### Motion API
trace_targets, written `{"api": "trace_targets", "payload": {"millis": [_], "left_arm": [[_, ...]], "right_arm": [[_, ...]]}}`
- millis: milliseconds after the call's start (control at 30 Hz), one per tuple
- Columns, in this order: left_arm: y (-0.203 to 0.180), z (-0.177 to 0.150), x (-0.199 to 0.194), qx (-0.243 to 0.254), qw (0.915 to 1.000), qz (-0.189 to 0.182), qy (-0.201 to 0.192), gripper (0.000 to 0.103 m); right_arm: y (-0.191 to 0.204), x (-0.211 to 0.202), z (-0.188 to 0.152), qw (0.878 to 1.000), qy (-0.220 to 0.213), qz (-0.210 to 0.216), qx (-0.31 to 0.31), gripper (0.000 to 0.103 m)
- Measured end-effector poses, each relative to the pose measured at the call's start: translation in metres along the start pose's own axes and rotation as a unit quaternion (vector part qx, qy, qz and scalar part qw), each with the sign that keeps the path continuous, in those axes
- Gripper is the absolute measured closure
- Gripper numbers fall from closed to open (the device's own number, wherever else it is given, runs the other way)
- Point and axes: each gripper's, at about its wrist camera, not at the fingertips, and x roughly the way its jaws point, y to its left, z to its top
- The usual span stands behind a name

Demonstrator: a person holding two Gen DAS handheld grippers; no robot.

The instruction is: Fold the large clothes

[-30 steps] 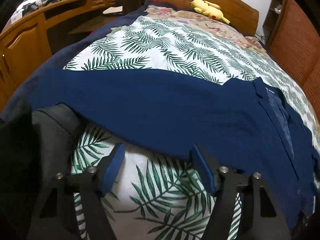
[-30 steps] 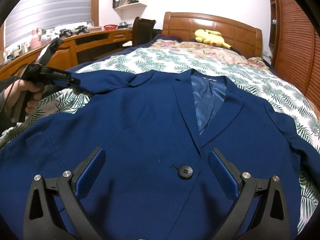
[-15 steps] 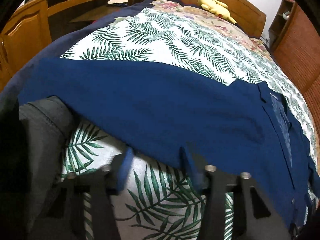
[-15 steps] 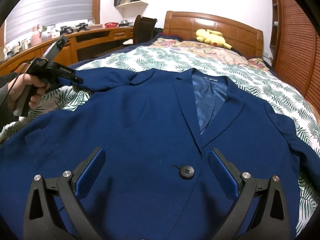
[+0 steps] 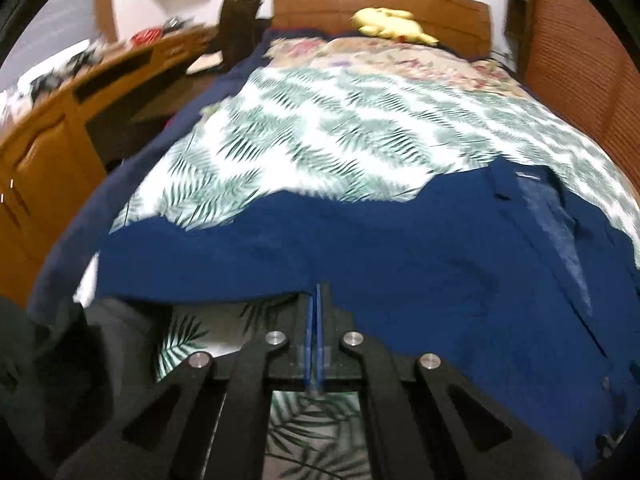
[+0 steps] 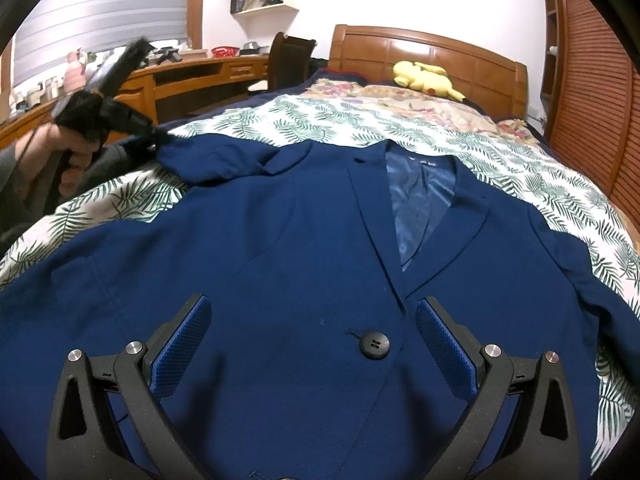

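Since the sleeve must fold inward, my left hand-held gripper (image 5: pixel 313 300) is clenched on the jacket (image 6: pixel 300 280) sleeve's edge; right hand-held gripper (image 6: pixel 312 340) hangs released above the jacket front, spread on the bed (image 6: pixel 540 168).

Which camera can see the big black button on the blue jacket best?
The right wrist view. The black button sits sharp and whole on the front of the blue jacket, near the bottom of the picture. The left wrist view sees the jacket sideways and blurred, and that button does not show there.
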Motion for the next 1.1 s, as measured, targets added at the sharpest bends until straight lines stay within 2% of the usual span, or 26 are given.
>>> {"api": "trace_targets", "payload": {"millis": [167, 300, 400, 500, 600, 767, 900, 1100], "left_arm": [[-0.046, 0.015, -0.043, 0.048, 0.9985, -0.025, -0.007, 0.103], [-0.089, 0.018, -0.075, 0.090, 0.9949, -0.045, 0.008, 0.103], [-0.101, 0.015, -0.090, 0.100, 0.9934, -0.053, 0.016, 0.103], [-0.098, 0.006, -0.102, 0.104, 0.9926, -0.057, 0.027, 0.099], [-0.096, -0.008, -0.114, 0.105, 0.9925, -0.058, 0.022, 0.093], [-0.091, -0.030, -0.130, 0.115, 0.9925, -0.040, 0.003, 0.082], [-0.075, -0.038, -0.116, 0.111, 0.9936, -0.023, 0.006, 0.078], [-0.034, -0.044, -0.067, 0.085, 0.9958, 0.014, 0.029, 0.075]], "right_arm": [[-0.004, -0.001, 0.001, 1.000, 0.001, 0.002, 0.007, 0.000], [-0.008, -0.003, 0.001, 1.000, 0.000, 0.008, 0.017, 0.000], [-0.008, -0.003, 0.002, 1.000, -0.002, 0.009, 0.017, 0.000], [-0.006, -0.004, 0.002, 1.000, -0.004, 0.010, 0.013, 0.000], [-0.006, -0.005, 0.001, 1.000, -0.005, 0.010, 0.011, 0.000], [-0.004, -0.004, 0.001, 1.000, -0.004, 0.010, 0.008, 0.000], [-0.005, -0.004, 0.001, 1.000, -0.003, 0.010, 0.008, 0.000], [-0.004, -0.004, 0.001, 1.000, -0.003, 0.010, 0.007, 0.000]]}}
